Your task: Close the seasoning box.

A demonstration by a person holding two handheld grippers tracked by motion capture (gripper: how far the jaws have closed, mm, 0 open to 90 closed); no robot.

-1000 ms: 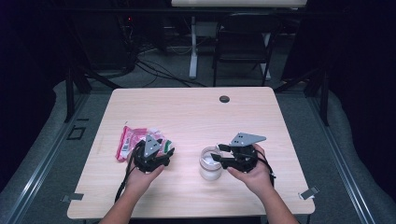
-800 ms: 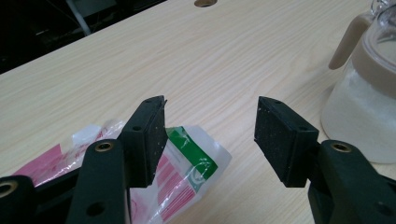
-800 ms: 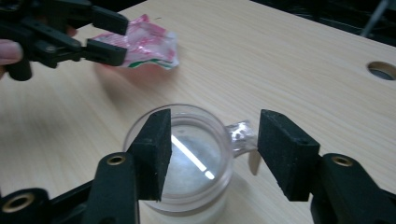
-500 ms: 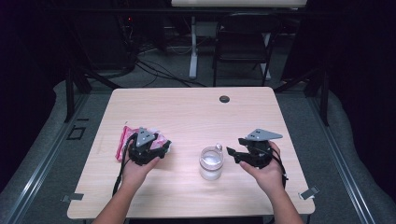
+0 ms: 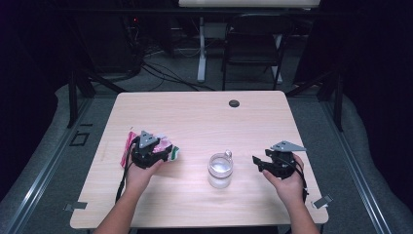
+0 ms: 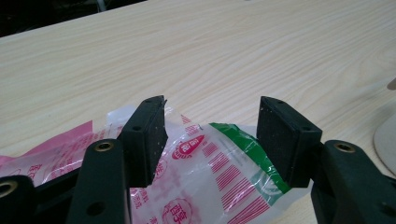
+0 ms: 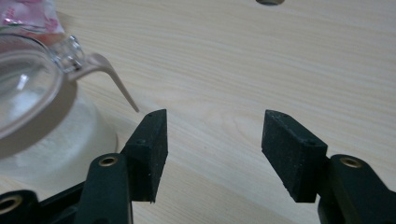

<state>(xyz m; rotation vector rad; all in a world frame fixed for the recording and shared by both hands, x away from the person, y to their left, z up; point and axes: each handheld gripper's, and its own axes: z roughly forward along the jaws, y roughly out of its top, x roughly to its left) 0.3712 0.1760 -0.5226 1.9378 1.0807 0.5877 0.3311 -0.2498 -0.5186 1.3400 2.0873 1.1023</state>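
Pink, white and green printed plastic packets (image 6: 219, 172) lie flat on my pale wood-grain table (image 5: 204, 117) at its left side, under my left gripper (image 6: 210, 135). That gripper's jaws stand wide apart over the top packet, one on each side of it, gripping nothing. In the high view the packets (image 5: 127, 146) run their long axis roughly away from me, tilted slightly, with the green-edged end poking out toward the table's middle.

Just right of them, near the centre of the near half, stands a clear glass jar with a hinged glass lid and wire clasp (image 5: 220, 169); its clasp tab points toward the far edge. My right gripper (image 7: 212, 140) sits beside the jar, apart from it, jaws wide open and empty. A small dark round disc (image 5: 234, 103) rests well apart near the far edge.
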